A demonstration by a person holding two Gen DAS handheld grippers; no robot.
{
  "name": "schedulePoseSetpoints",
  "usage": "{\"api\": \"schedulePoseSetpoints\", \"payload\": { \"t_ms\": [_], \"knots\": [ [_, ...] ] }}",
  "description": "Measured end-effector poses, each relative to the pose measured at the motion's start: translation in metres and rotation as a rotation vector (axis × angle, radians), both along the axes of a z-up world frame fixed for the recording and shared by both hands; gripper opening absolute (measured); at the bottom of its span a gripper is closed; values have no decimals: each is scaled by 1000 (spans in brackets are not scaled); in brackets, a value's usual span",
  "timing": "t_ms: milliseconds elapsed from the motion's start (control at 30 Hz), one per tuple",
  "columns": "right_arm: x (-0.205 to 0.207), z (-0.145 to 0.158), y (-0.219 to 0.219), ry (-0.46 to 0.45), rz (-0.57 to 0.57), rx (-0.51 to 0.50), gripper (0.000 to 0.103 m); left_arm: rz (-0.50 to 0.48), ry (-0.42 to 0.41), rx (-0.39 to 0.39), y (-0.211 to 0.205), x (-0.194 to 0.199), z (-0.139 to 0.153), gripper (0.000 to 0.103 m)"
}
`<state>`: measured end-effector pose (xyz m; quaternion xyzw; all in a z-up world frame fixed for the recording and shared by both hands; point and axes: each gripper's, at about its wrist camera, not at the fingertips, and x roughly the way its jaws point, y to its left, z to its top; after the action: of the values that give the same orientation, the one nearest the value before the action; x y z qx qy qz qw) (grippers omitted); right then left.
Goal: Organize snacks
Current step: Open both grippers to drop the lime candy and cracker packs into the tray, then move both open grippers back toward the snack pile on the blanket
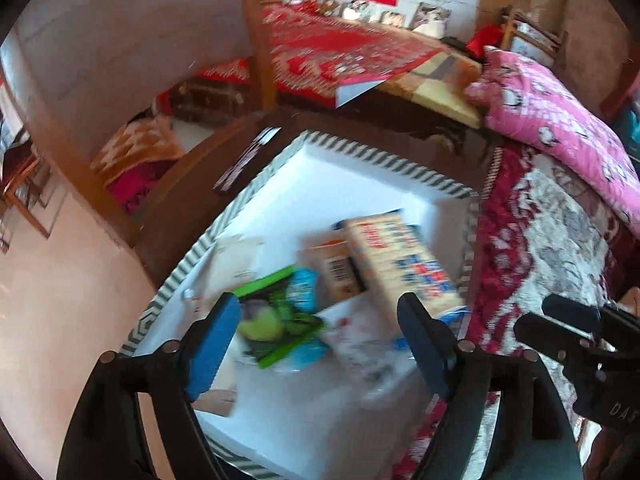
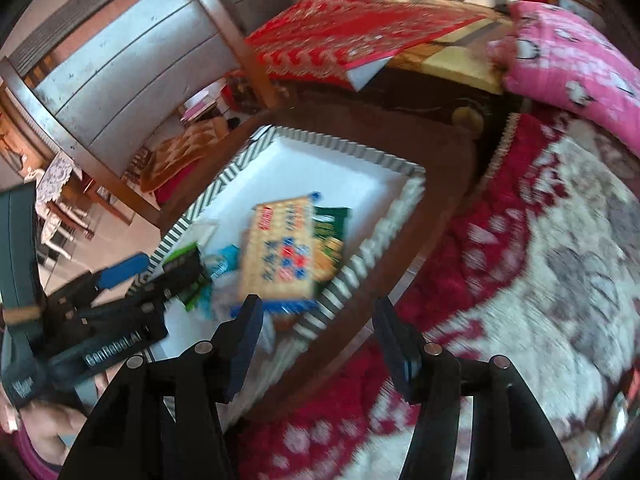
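Note:
A white box with a striped rim (image 1: 360, 152) (image 2: 340, 148) stands on a dark wooden table and holds the snacks. A large beige cracker packet (image 1: 400, 264) (image 2: 280, 248) lies slanted on top, with a small orange carton (image 1: 336, 272) and a blue packet (image 1: 304, 284) beside it. My left gripper (image 1: 320, 340) (image 2: 148, 276) hangs open over the box. A green packet (image 1: 280, 328) (image 2: 188, 268) lies blurred below its blue pads, and neither pad touches it. My right gripper (image 2: 320, 344) (image 1: 534, 315) is open and empty over the box's right rim and the table edge.
A red and white patterned quilt (image 2: 520, 280) lies right of the table, with a pink quilt (image 1: 552, 120) behind it. A bed with a red cloth (image 1: 340, 52) stands beyond the box. Pale floor (image 1: 60, 300) lies to the left. A dark green packet (image 2: 330, 224) sits under the crackers.

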<state>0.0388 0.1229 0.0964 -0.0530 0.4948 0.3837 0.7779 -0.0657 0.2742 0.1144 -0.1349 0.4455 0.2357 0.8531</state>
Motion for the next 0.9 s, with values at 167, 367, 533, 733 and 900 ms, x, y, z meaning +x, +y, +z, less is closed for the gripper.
{"api": "schedulePoseSetpoints", "payload": {
  "t_ms": [167,367,533,733,900],
  "knots": [
    [-7,4,-59,-8,-84,-5,62,-94,-5,20,-46,15,6,84],
    [-16,9,-127,-20,-188,-8,63,-207,-2,1,-104,32,3,85],
    [-25,7,-182,-41,-270,-53,65,-295,8,-32,-149,46,-3,85],
    [-29,-1,-239,-24,-364,-78,65,-383,41,-49,-190,58,-15,85],
    [-33,-12,-282,0,-438,-106,68,-443,71,-72,-218,68,-25,85]
  ]
}}
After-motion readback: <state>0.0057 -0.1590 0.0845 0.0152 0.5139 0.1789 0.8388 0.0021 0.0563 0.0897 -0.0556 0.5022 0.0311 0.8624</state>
